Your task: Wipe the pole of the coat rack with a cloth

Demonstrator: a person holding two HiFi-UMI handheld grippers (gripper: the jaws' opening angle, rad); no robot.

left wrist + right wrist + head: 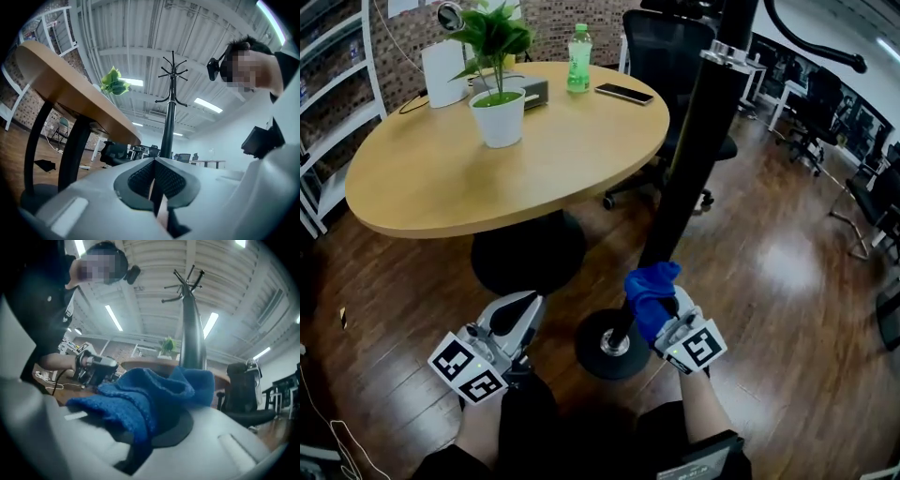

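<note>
head view – cloth point(650, 286) at pole point(694, 159); gripper views – right gripper point(154, 423) pinches it, left gripper point(154, 182) closed.

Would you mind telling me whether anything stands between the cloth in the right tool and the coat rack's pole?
Nothing visible does. The right tool grips the blue cloth, which appears to lie against the pole just above its round base. The left tool hangs aside, shut.

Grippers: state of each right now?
Left gripper: jaws shut, nothing between them.
Right gripper: jaws shut on the blue cloth, low on the coat rack pole.
</note>
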